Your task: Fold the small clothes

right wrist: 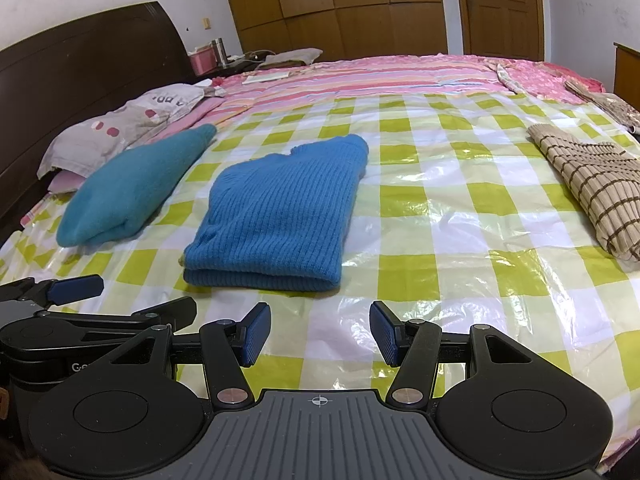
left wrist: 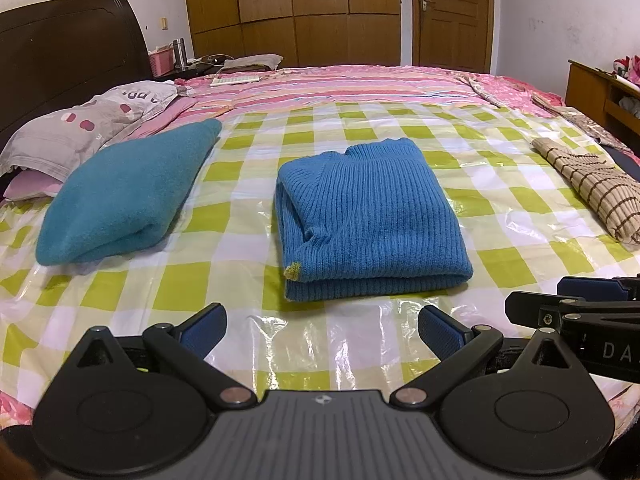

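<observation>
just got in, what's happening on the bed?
Clothes folding. A person holds both grippers low at the near edge of the checked plastic sheet. The left gripper and right gripper are open and empty. The blue ribbed sweater lies folded ahead, a teal garment left, a beige checked one right.

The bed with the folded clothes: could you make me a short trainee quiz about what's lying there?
1. True or false: the blue ribbed knitted sweater lies folded on the green-and-white checked plastic sheet.
2. Which garment lies nearest the grey patterned pillow? A) teal fleece garment B) beige checked knitted garment
3. Is either the left gripper or the right gripper holding anything?

Key: 1 true; 2 A; 3 no, both are open and empty.
</observation>
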Available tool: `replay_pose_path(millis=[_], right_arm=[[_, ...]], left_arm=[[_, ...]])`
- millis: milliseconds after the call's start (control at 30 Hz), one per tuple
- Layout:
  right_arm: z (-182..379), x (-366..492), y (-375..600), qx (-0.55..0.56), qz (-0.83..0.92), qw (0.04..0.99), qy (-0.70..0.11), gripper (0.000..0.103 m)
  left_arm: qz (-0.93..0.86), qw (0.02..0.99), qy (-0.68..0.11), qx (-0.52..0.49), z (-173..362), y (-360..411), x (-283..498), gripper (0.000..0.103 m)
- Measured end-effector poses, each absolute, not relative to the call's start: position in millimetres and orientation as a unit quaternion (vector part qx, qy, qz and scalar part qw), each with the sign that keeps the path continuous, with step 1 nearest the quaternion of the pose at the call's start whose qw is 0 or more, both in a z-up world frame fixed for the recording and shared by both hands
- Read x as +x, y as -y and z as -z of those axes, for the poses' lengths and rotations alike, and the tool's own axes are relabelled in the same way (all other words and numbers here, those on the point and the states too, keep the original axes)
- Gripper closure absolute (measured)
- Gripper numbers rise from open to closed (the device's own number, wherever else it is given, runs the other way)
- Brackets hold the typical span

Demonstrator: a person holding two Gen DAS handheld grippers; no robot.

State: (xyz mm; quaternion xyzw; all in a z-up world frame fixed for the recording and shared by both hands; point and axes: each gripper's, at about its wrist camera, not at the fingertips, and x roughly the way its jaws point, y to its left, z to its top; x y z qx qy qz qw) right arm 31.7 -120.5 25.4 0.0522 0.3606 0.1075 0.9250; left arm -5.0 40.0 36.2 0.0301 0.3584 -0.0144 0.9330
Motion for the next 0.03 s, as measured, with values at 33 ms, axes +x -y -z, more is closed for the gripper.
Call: replay_pose_path(millis=[33], right_arm=[[-25.4,31.9,120.6,0.052,-0.108,0.925,-0.361,0.048]], left_arm=[[0.015,0.933,-0.359,0.030,-36.2,-40.0,-5.0,0.000]])
